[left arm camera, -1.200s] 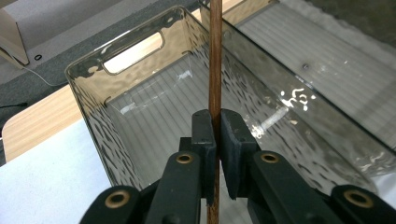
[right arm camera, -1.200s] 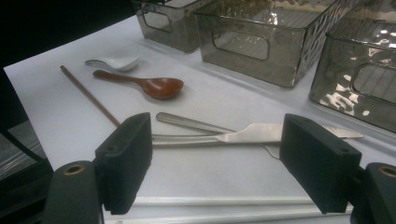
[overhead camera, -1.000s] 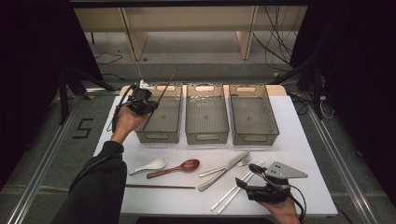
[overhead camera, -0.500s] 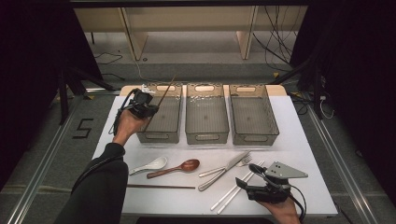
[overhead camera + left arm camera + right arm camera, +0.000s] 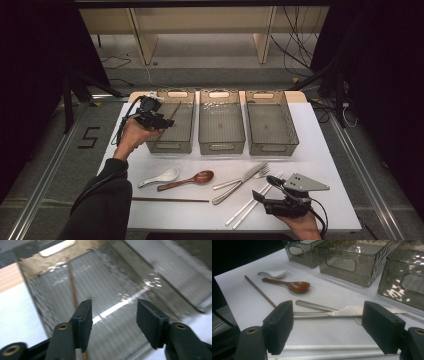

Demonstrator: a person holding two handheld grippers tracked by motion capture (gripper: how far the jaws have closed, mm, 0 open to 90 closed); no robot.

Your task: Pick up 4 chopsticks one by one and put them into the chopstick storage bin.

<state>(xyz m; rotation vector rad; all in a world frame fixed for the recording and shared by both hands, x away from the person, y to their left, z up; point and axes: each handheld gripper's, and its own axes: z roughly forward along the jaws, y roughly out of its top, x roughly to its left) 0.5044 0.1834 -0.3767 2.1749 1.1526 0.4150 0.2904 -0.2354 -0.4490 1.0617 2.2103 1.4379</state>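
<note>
Item: brown chopstick (image 5: 72, 287), lying in the left bin (image 5: 162, 131), leaning up against the far wall. Left gripper (image 5: 112, 315) is hovering over that bin, jaws spread wide, gripping nothing. Right gripper (image 5: 328, 326) is waiting at the near right, jaws likewise wide and empty, over the white chopsticks (image 5: 332, 348) beside the knife (image 5: 342, 312). Handling, as judged: light, stiff, thin, prone to rolling; best pinched mid-shaft, crosswise. Matching chopstick (image 5: 170, 200) is lying near left.

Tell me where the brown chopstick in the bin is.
High view: the chopstick leans in the leftmost bin, beside the open left gripper.
</note>
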